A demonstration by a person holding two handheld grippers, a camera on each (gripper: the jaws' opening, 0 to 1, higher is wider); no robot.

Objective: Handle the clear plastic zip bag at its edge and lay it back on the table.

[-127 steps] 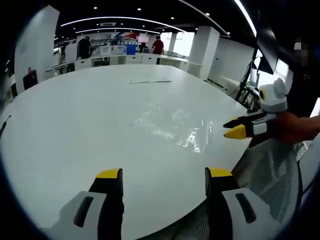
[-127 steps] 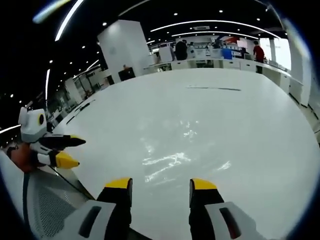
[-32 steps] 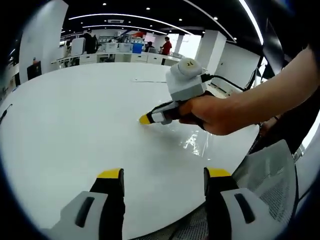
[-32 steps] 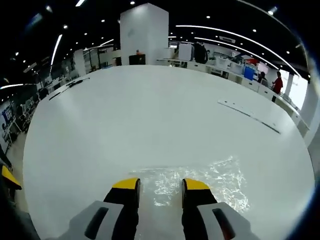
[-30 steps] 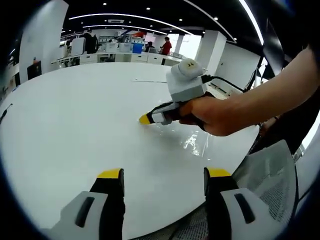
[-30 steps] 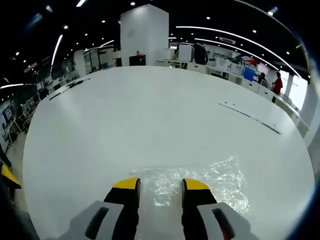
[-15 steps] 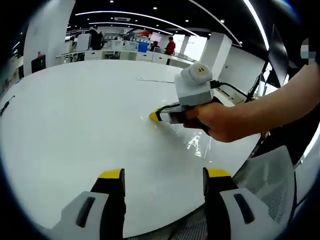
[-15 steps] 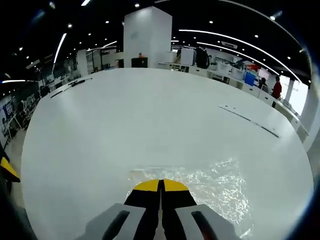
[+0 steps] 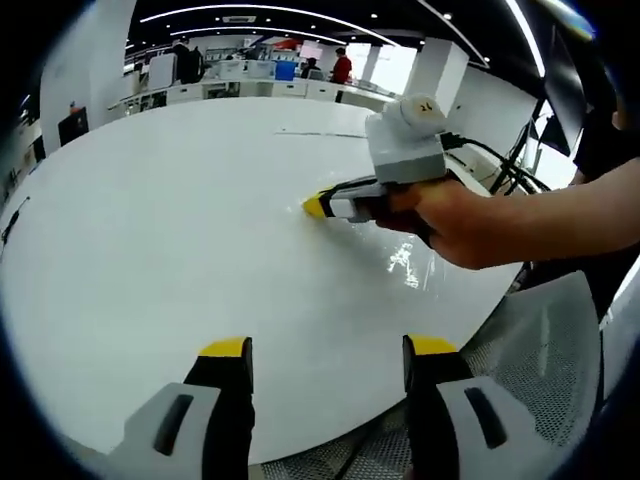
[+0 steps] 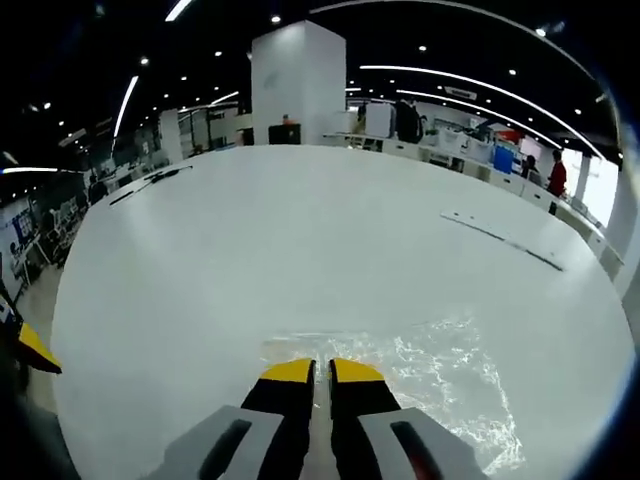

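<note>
- The clear plastic zip bag [image 10: 430,385] lies crinkled on the white tabletop [image 10: 300,230], in the lower centre and lower right of the right gripper view; in the left gripper view its glinting film shows right of centre, under the person's hand [image 9: 470,220]
- The right hand-held gripper [image 10: 310,375] rises from the bottom centre of its own view with its yellow-tipped jaws drawn nearly together, a thin slit between them, at the bag's near left edge; whether film is pinched in that slit cannot be told from these pictures
- In the left gripper view the same tool sits at centre right, its yellow tip low against the tabletop at the bag's edge, the person's arm reaching in from the right side of the frame
- The left hand-held gripper [image 9: 325,348] is at the bottom of its own view, jaws wide apart and holding nothing, hovering near the tabletop rim well apart from the bag; a mesh chair [image 9: 540,350] shows at lower right
- Progress, as a judgement: the edge grasp looks to be at the closing stage, and the bag appears mostly flat, so any lift is barely begun
- Left to do: confirm the pinch on the edge, handle the bag, then lay it back flat and release
</note>
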